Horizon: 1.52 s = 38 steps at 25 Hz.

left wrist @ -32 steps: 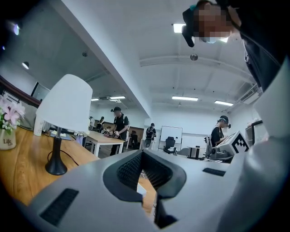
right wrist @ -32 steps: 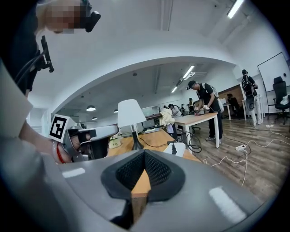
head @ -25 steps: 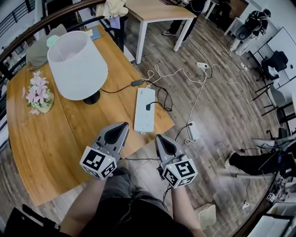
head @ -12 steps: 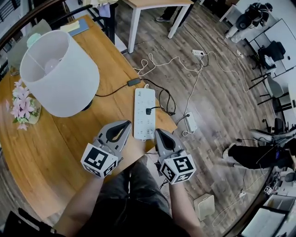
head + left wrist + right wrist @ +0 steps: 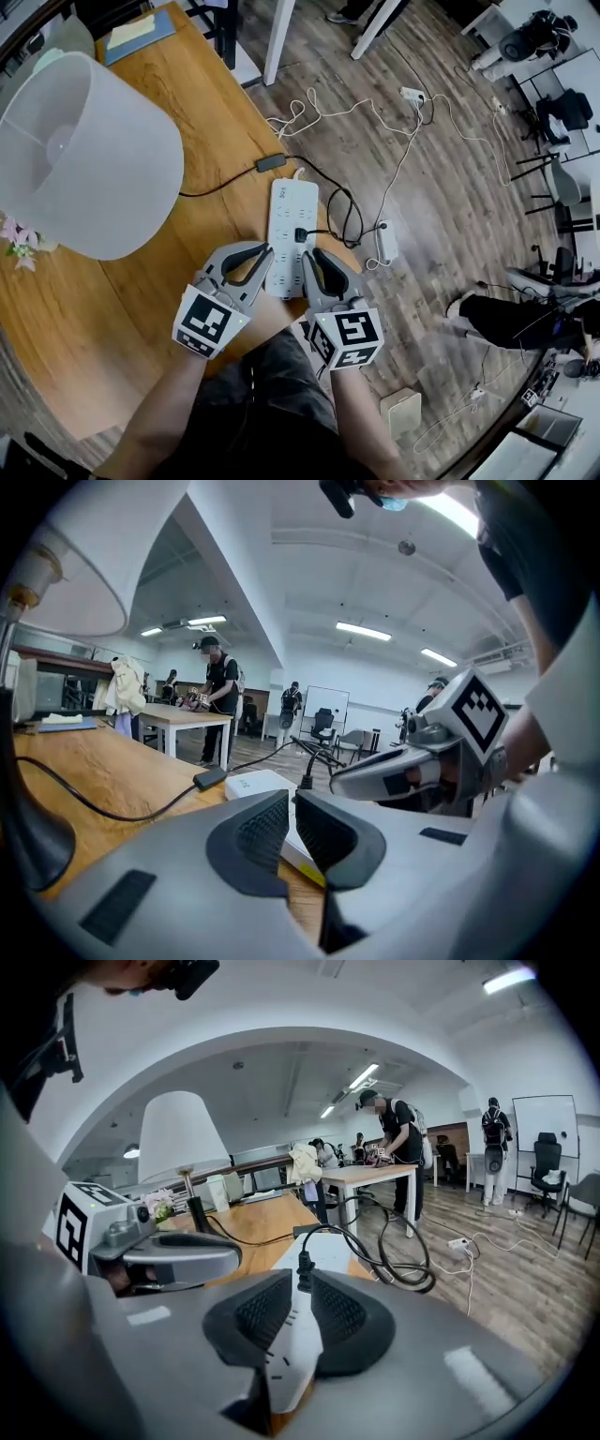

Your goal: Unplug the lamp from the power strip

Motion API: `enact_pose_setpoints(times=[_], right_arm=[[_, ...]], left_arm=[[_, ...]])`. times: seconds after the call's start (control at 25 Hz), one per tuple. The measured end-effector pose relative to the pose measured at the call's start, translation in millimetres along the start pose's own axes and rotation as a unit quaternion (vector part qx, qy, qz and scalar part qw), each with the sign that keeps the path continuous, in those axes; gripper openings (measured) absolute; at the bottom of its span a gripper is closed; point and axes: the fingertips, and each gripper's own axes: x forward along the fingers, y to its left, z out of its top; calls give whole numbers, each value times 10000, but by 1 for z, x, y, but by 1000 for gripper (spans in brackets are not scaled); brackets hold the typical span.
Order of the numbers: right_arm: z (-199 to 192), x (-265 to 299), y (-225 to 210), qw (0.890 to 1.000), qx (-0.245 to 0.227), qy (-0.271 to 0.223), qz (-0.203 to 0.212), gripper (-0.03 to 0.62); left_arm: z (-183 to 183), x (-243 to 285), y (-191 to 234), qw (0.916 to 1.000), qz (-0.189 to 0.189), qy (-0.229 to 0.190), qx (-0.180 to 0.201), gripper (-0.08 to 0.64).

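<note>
Nearest: left gripper (image 5: 265, 255), jaws drawn together and empty, beside the near end of the power strip (image 5: 284, 202). Right gripper (image 5: 311, 259), jaws opening, nothing between them; black plug (image 5: 300, 233), judged the lamp's, just ahead in line with the gap. Strip, at the table (image 5: 112, 309) edge: one plug seated, other sockets apparently vacant. Lamp (image 5: 84, 155) beyond. Status: approach only; gripping and pulling remain.
</note>
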Motion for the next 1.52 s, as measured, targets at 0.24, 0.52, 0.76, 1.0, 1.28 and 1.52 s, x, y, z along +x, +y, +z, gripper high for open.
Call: enact_pose_setpoints(times=[0.24, 0.52, 0.76, 1.0, 1.28, 1.52], right_arm=[[-1, 20, -2, 9995, 49, 299, 20, 97], [-5, 37, -2, 9969, 301, 704, -161, 100], [-5, 45, -6, 9937, 491, 825, -572, 100], [1, 46, -1, 9917, -220, 585, -1125, 84], [-4, 38, -7, 9947, 643, 273, -752, 78], [-3, 38, -6, 9951, 353, 394, -836, 70]], left_arm=[[-15, 16, 2, 9966, 169, 563, 578, -2], [-17, 29, 12, 9889, 406, 856, 1143, -3], [-22, 36, 9, 9840, 325, 998, 1443, -3], [-23, 41, 3, 9876, 146, 981, 1217, -5], [-22, 40, 2, 9890, 149, 874, 1181, -5], [-23, 40, 3, 9900, 190, 857, 1103, -5]])
